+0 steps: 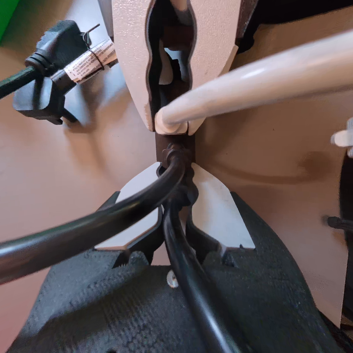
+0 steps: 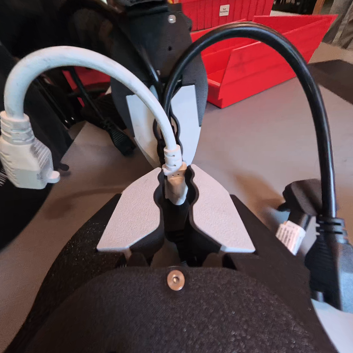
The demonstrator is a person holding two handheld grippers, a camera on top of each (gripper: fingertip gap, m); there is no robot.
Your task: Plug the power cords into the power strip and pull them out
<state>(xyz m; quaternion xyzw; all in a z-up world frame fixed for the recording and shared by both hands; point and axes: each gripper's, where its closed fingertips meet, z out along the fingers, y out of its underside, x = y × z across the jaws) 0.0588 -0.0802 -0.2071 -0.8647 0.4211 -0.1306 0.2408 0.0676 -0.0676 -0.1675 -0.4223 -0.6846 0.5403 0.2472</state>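
Left tool [image 1: 175,164]: clenched on the moulded end of the black cord [image 2: 286,47]; the white pads pinch the cord's ribbed collar between their tips.
Right tool [image 2: 175,169]: clenched on the white cord [image 2: 76,57], gripping its flat pale connector [image 2: 175,185] between the pads.
How the tools stand: tip to tip, facing each other just above the table [image 2: 248,143], with the two held cord ends meeting between them. Whether the ends are fully joined cannot be told.
Black cord: rises from the left tool in a tall arch and comes down on the right of the right wrist view, ending in a bulky black plug [image 2: 305,200] that lies on the table.
Tag: a white printed tag [image 2: 288,236] is wrapped on the black cord near that plug.
White cord: arches up and over to the left of the right wrist view, ending in a white plug [image 2: 24,162] that hangs off the table edge, prongs pointing right.
Table: plain pale tan-grey surface, soft shadows under the cords.
Background: red plastic bins [image 2: 257,66] stand on the far side of the table; dark shapes lie beyond the left edge.
Sharpness: both views are slightly blurred near the edges.
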